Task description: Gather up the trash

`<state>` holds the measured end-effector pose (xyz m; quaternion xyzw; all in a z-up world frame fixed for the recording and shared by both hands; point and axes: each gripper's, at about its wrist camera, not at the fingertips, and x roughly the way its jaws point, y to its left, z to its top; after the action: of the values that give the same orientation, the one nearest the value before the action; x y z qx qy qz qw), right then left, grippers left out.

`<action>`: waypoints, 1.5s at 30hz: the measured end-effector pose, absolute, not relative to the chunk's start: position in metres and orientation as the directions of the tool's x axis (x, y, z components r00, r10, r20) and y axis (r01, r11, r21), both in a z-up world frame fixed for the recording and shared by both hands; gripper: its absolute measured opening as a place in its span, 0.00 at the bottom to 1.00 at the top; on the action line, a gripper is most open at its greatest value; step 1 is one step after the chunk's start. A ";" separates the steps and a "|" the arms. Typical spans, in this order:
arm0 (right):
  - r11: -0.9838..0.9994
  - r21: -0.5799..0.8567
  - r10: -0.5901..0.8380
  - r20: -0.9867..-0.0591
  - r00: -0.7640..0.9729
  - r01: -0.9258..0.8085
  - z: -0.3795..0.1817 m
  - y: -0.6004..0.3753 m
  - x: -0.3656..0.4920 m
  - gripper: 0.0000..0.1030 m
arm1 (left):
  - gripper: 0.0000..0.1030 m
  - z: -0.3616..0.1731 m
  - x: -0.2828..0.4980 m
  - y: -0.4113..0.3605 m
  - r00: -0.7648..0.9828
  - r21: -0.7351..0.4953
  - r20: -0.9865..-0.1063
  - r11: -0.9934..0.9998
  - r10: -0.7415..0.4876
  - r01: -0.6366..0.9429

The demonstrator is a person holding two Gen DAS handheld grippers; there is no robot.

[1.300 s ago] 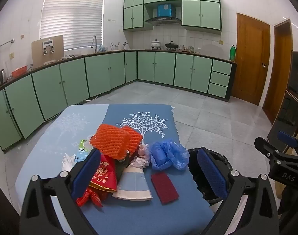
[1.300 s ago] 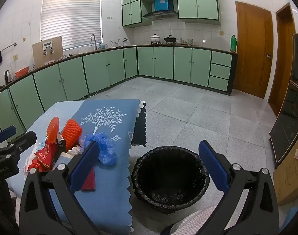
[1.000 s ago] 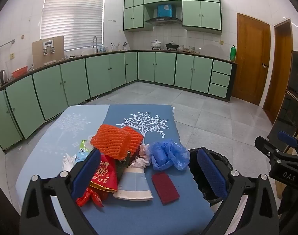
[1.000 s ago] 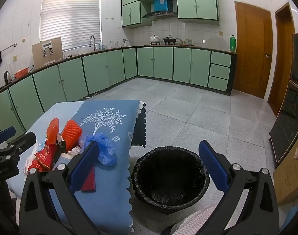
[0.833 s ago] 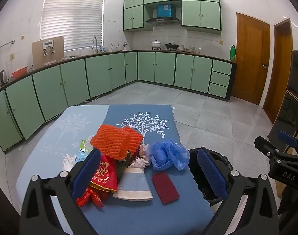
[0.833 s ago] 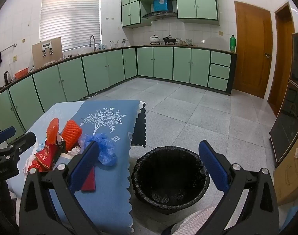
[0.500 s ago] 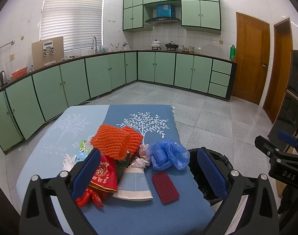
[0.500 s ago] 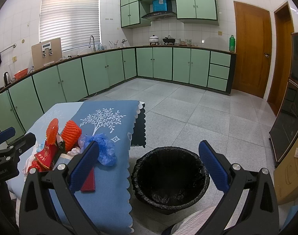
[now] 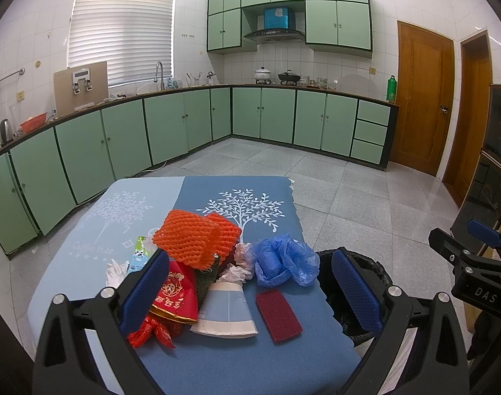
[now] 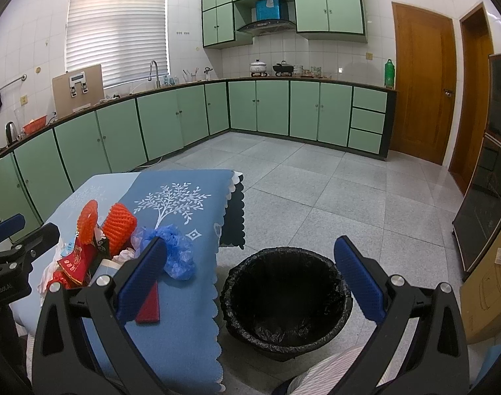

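**Trash heaped on the table, lined bin waiting beside it**

A pile of trash sits on a table (image 9: 217, 362) covered with a blue cloth printed with white trees. On top of the pile is an orange foam net (image 9: 197, 240), with a second orange net just behind it. Below it, toward the near edge, lie a red packet with gold print (image 9: 174, 299) and a flattened pale blue paper cup (image 9: 225, 312). A dark red scouring pad (image 9: 278, 314) lies flat on the cloth just right of the cup, apart from the heap. A crumpled blue plastic bag (image 9: 283, 260) sits at the right side of the pile, touching some crumpled pinkish-white plastic (image 9: 240, 256). A small green-and-white wrapper (image 9: 139, 251) pokes out at the left.

The bin (image 10: 286, 296) stands on the tiled floor just beside the table's scalloped edge. It is round, lined with a black bag, and from the right wrist view nothing but the wrinkled liner can be seen inside.

The left gripper (image 9: 250, 283) hangs over the near side of the pile, its blue-padded fingers spread wide and holding nothing. The right gripper (image 10: 250, 283) is spread wide too and empty, held above the bin's mouth, with the table off to its left.
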<state>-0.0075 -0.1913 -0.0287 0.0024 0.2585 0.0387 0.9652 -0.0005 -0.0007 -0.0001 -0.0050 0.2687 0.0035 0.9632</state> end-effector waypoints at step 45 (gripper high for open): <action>0.997 0.022 0.072 -0.490 0.869 -0.071 -0.024 -0.192 -0.006 0.95 | 0.94 0.000 0.000 -0.001 0.855 -0.004 -0.519 1.000 0.007 -0.010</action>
<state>-0.0064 -0.1920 -0.0239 0.0014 0.2536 0.0371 0.9666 -0.0005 -0.0013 0.0000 -0.0035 0.2693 0.0043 0.9631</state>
